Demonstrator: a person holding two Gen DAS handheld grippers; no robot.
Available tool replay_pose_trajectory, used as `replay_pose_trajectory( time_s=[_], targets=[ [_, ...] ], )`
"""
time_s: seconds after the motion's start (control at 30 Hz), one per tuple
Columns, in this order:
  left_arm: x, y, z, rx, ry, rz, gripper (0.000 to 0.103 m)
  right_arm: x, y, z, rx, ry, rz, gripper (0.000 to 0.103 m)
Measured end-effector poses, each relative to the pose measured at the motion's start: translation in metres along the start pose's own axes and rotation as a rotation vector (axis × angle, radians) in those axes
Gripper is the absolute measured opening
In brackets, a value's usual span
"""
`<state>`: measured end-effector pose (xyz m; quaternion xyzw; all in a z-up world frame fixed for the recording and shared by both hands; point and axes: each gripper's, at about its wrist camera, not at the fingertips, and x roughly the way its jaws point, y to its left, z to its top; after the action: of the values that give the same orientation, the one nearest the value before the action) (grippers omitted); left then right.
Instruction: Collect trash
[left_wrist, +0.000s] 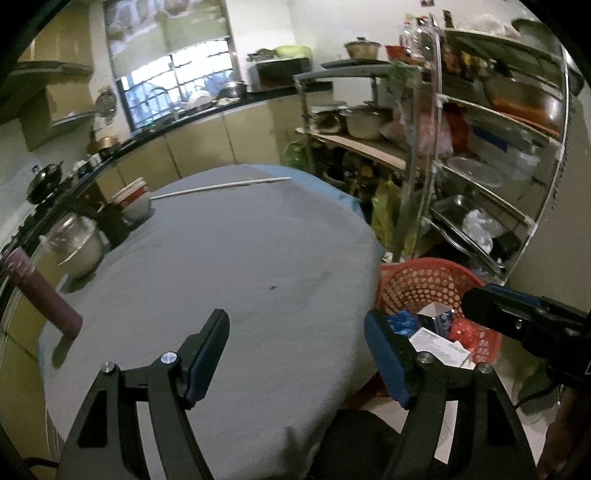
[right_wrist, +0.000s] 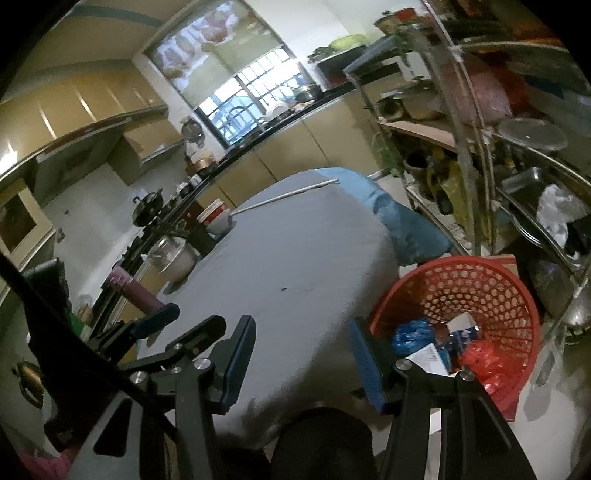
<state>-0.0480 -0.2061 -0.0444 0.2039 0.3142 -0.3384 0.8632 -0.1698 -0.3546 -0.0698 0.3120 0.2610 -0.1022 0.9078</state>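
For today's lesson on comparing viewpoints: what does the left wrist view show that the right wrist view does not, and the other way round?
Only the left wrist view shows the left gripper straight on, open and holding nothing. Only the right wrist view shows the right gripper straight on, also open, plus the whole rim of the red basket. Both share the grey table, the white stick at its far edge, and the trash in the basket.
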Motion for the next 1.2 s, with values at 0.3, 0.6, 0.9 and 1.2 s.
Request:
replay_pose_trajectory(
  time_s=[0.3,0.6,0.9,1.2],
  targets=[
    [-0.021,0.052,-0.01,-0.09,-0.037,0.07,0.078,0.012,0.057,0.002,-0.12,0.011,0.02,0.057],
    [-0.032,0.111,-0.025,-0.19,-0.057,0.146,0.086,0.032,0.117,0.004,-0.235,0.011,0.048,0.058],
    [-0.048,0.165,-0.047,-0.281,-0.053,0.244,0.086,0.054,0.169,-0.019,-0.335,0.035,0.067,0.063],
    [-0.068,0.191,-0.067,-0.325,-0.054,0.322,0.086,0.06,0.201,-0.044,-0.408,0.027,0.049,0.063]
  ],
)
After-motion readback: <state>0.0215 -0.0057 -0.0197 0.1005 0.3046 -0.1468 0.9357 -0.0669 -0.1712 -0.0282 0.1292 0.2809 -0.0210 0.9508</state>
